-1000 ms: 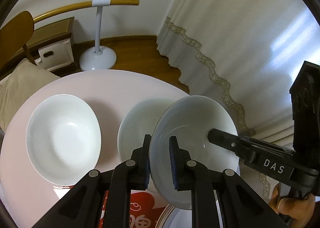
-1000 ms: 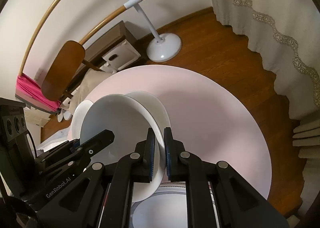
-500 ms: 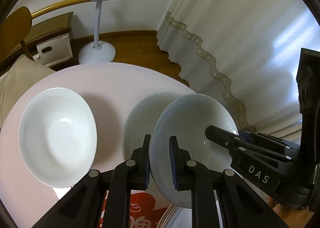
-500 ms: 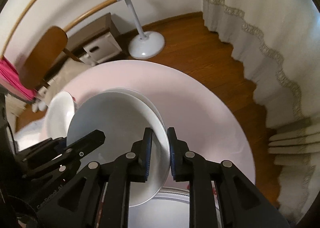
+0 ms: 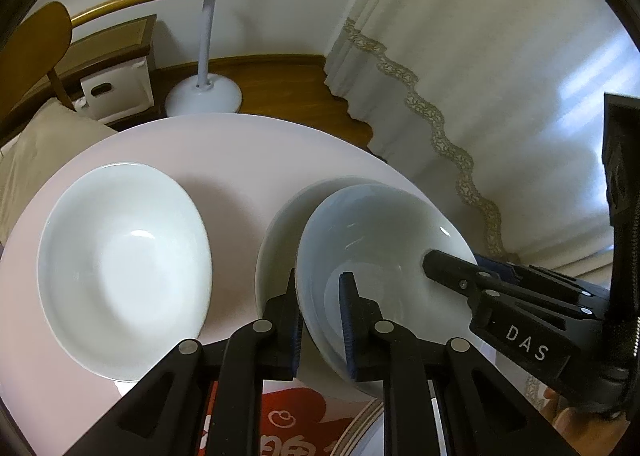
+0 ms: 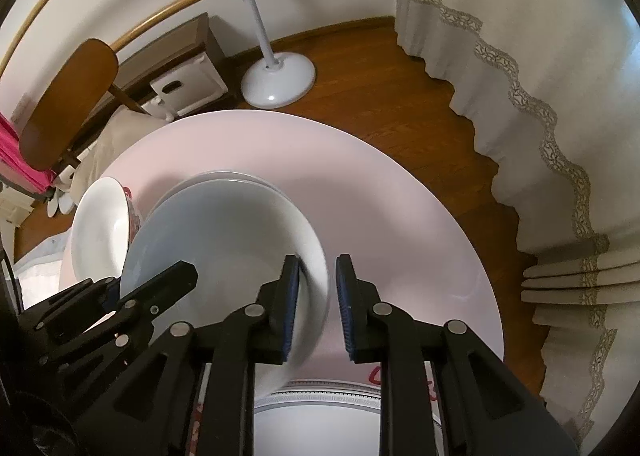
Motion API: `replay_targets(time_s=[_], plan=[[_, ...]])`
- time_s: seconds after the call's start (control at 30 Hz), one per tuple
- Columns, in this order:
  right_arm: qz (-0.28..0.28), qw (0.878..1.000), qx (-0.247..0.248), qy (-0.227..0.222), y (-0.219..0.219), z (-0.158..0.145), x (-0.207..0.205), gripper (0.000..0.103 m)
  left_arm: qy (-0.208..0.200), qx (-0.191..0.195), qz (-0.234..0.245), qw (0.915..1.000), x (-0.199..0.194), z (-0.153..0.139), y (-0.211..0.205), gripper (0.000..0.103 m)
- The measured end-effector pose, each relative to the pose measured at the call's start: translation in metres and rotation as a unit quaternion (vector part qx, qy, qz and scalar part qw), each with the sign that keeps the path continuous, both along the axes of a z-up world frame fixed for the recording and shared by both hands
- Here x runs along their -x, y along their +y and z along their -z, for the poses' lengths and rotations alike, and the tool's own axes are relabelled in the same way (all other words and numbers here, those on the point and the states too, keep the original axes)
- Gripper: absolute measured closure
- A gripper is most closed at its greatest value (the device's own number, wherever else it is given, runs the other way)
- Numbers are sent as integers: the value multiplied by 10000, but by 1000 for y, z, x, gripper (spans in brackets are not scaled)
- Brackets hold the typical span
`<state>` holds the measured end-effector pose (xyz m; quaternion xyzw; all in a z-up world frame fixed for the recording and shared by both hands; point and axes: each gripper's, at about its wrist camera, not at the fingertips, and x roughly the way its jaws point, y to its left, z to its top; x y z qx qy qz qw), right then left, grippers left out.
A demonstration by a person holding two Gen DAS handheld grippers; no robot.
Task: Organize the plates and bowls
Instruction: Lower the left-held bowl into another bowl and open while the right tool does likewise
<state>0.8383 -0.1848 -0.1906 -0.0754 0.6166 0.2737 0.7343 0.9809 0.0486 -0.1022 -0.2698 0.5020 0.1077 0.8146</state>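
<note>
The left claw [image 5: 320,320] pinches the near rim of a white bowl [image 5: 380,252], one pad inside the wall and one outside. The right claw [image 6: 316,306] straddles the opposite rim; its jaws have just been opening, so the outer pad stands clear of the rim that sits between them. In the left wrist view the held bowl hangs tilted just over a second bowl [image 5: 280,232], which rests on the round pink surface [image 5: 240,152] and peeks out at about ten o'clock from the held one. A third bowl [image 5: 124,268] sits well apart at nine o'clock. A patterned plate [image 6: 320,416] lies at six o'clock, near the edge.

The step in hand looks like nesting the held bowl into the one beneath. Next, the right claw needs to draw clear of the rim while the left levels the bowl, lowers it until it seats, then lets go. A tilted drop could clink or slide off.
</note>
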Motion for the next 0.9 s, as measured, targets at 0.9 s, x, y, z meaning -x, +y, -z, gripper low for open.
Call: replay_targets(time_s=[0.9], plan=[[753, 9745, -1394, 1592, -32, 41, -17, 89, 77, -137, -43, 9999, 6, -23, -5, 83]])
